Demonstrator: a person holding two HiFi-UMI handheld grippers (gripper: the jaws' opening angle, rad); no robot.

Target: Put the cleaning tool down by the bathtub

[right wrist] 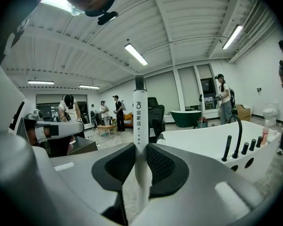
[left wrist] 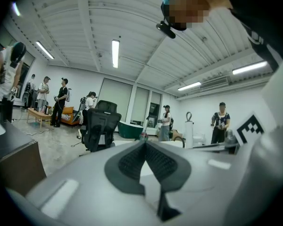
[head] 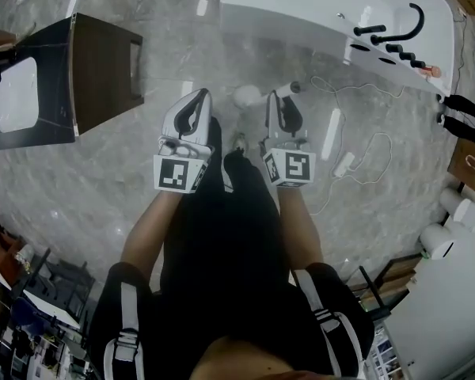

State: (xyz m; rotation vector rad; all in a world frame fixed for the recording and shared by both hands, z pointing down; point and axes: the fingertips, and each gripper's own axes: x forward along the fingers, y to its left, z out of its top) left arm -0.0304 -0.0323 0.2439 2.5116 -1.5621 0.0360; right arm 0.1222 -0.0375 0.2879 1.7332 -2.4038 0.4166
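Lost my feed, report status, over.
Left gripper shut, empty. Right gripper shut on cleaning tool, upright, not yet down. Bathtub ahead-right; power strip on floor near it.

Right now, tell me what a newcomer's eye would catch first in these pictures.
The white bathtub with its black faucet fills the head view's upper right. Near the centre, the right hand-held gripper is clamped on the white handle of the cleaning tool, while the left hand-held gripper beside it is shut and empty. A dark cabinet stands at left.

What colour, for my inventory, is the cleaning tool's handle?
White handle, dark tip; right gripper view.
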